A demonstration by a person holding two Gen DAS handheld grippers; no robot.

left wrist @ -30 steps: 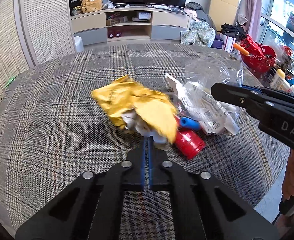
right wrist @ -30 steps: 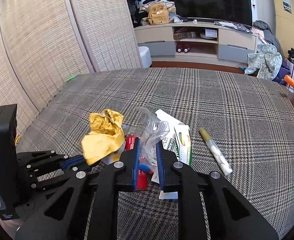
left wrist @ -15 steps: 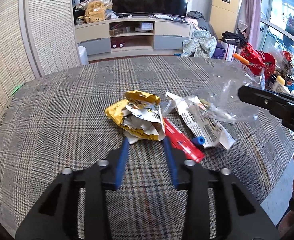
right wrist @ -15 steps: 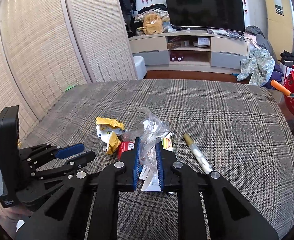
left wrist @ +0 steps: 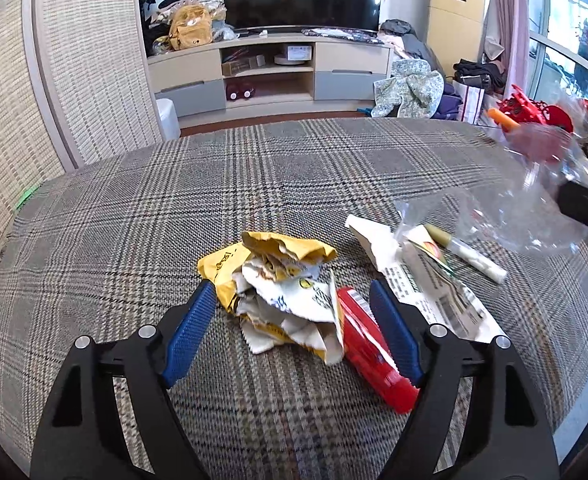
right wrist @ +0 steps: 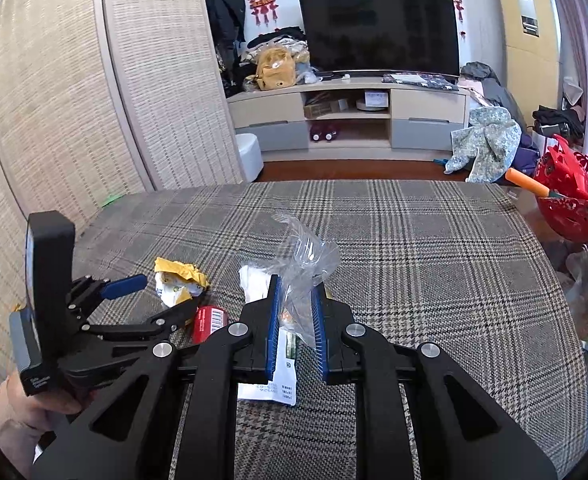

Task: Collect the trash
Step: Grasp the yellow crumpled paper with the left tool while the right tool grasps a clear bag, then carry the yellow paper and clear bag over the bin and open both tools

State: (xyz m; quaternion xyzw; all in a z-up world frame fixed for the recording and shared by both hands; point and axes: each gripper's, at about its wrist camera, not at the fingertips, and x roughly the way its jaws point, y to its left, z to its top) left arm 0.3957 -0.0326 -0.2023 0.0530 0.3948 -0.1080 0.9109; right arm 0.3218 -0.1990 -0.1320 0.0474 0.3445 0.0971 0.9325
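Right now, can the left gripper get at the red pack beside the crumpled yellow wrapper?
Probably yes. The left gripper is open, and the red pack lies just inside its right finger, uncovered except where the yellow wrapper overlaps its edge.

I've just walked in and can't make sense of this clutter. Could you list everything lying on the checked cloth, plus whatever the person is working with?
crumpled yellow and white paper wrapper: one, yellow and white, near the cloth's middle, between the open left tongs.
flat red plastic packet: one, red, right beside the wrapper.
printed white paper packaging: one, white, right of the red packet.
gold-capped white marker pen: one, white with gold cap, on the packaging's far side.
clear crinkly plastic bag: one, transparent, pinched in the right tongs.
grey checked cloth: one, grey, under it all.
left tongs: black, blue pads, just opened.
right tongs: black, blue pads, shut.
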